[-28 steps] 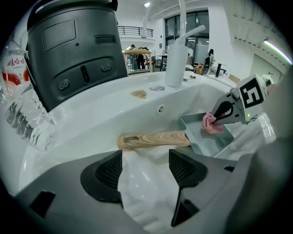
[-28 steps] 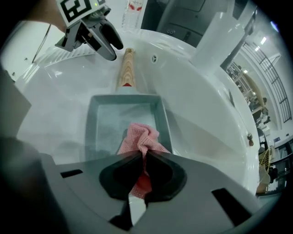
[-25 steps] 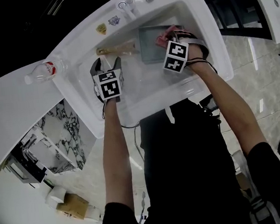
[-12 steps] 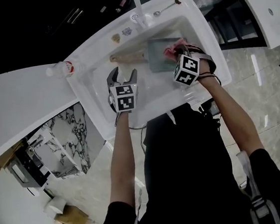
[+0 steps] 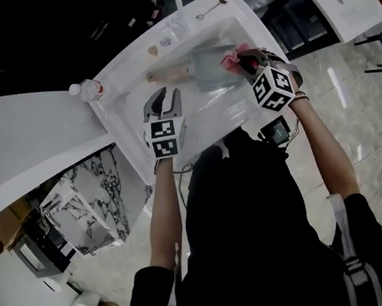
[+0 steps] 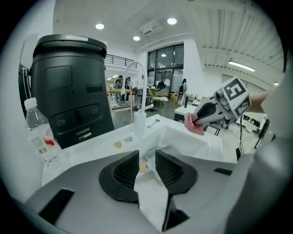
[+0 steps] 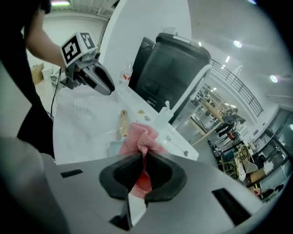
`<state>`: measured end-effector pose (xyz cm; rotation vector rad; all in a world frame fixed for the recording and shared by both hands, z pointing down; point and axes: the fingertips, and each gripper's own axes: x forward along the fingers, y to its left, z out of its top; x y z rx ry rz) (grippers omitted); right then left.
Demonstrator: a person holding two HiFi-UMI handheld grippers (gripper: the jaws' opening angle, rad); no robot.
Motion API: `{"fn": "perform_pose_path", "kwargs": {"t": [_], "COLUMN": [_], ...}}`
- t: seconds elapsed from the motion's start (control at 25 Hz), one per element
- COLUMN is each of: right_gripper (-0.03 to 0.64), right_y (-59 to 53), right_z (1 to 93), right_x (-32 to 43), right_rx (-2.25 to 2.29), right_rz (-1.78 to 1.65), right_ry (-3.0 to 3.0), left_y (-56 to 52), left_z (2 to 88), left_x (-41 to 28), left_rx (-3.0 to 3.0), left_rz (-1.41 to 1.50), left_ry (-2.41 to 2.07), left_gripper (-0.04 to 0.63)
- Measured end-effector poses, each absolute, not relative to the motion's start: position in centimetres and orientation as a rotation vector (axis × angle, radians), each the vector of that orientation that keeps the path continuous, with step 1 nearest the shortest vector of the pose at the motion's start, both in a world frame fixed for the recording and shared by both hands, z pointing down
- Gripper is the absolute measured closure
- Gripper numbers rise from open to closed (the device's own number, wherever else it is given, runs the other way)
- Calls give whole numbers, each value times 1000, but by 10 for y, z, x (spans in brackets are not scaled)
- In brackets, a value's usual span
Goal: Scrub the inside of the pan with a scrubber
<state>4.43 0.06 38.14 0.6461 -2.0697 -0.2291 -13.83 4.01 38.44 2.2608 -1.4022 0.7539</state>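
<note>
One pan (image 5: 210, 68) lying in the sink (image 5: 242, 119), one pink scrubber (image 5: 230, 56), one water bottle (image 5: 88, 90), two grippers. Both my arms reach out over the basin, tips tilted down. Right gripper (image 5: 242, 59) is clamped on the scrubber at the pan's right end. Left gripper (image 5: 162, 97) is empty, jaws just closing to a narrow gap. Versus a second ago, both have lifted out of the sink.
</note>
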Motion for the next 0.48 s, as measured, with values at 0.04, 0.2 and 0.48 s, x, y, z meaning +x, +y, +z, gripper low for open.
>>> {"fn": "perform_pose_path", "kwargs": {"t": [0.04,0.2,0.48], "right_gripper": [575,575,577], "right_y": [7,32,69], "right_z": [369,321,238], "right_x": [44,40,34], "right_rx": [667,809,1118], "right_rz": [-229,-159,63], "right_ry": [-2092,-2203,-2460], "left_y": [45,62,88], "left_z": [376,340,263], "left_x": [-141,-151,-179], "left_rx": [2281,2380,2503], "left_rz": [742,675,445], "left_ry": [-1392,-1356,-1381], "left_gripper": [476,540,552]}}
